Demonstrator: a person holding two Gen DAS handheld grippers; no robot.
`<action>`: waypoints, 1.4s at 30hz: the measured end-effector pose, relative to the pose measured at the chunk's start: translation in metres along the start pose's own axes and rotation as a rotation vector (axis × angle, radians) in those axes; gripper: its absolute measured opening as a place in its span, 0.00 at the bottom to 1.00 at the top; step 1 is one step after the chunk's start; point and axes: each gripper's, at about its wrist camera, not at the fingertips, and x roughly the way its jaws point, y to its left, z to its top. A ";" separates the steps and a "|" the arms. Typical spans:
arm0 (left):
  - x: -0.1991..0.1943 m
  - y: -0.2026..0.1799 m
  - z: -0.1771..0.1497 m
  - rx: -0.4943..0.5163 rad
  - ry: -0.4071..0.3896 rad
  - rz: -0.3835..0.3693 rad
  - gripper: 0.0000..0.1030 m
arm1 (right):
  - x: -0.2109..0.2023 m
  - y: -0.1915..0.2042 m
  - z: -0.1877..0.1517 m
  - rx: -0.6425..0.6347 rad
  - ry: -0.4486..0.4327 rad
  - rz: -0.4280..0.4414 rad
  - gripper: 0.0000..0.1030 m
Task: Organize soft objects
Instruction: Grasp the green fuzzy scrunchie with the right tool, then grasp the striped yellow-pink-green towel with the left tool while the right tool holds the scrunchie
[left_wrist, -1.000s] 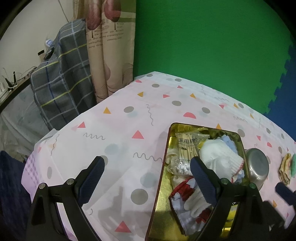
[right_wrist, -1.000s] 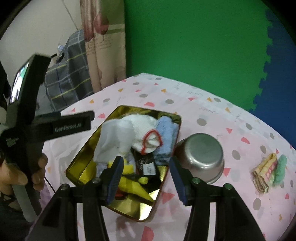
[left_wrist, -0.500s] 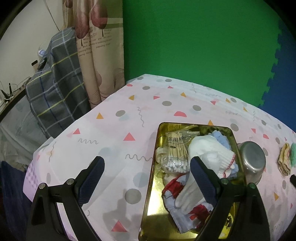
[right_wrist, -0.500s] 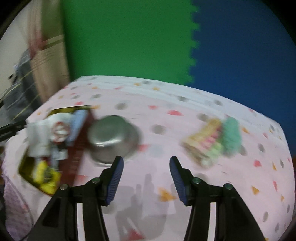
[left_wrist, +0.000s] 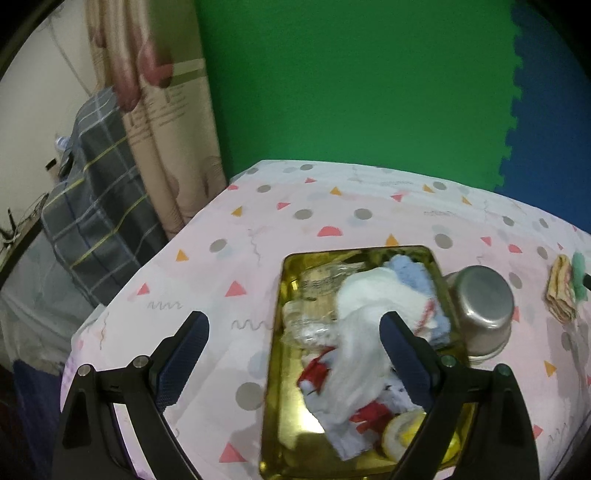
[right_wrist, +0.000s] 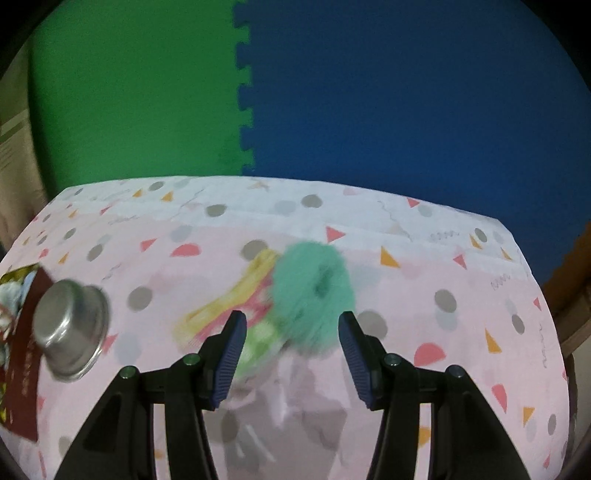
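Since the earlier frame, the right tongs (right_wrist: 291, 349) have been swung away from the gold tin (left_wrist: 275, 373) to the far side of the steel bowl (right_wrist: 68, 328); the left tongs (left_wrist: 293, 363) have shifted only slightly.

Left wrist view, left to right: the left tongs are held wide open with nothing between the pads, one finger over the patterned counter (left_wrist: 207, 280), the other over the tin. White gloves (left_wrist: 364, 325), a blue cloth (left_wrist: 413, 275) and a packet of cotton swabs (left_wrist: 314, 291) are seen piled in the tin. The upturned bowl is seen touching the tin's right edge.

Right wrist view: a folded striped cloth (right_wrist: 229, 306) lies on the counter, touched by a green fluffy ring (right_wrist: 314, 288). The right tongs are held partly open above both, gripping nothing.
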 end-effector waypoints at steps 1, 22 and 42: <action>0.000 -0.005 0.002 0.005 0.004 -0.015 0.90 | 0.008 -0.002 0.002 0.010 0.004 0.005 0.52; -0.009 -0.208 0.009 0.315 0.015 -0.322 0.90 | 0.028 -0.029 -0.023 0.000 -0.044 0.032 0.18; 0.036 -0.339 0.001 0.344 0.111 -0.519 0.89 | 0.000 -0.054 -0.073 -0.007 0.014 0.058 0.17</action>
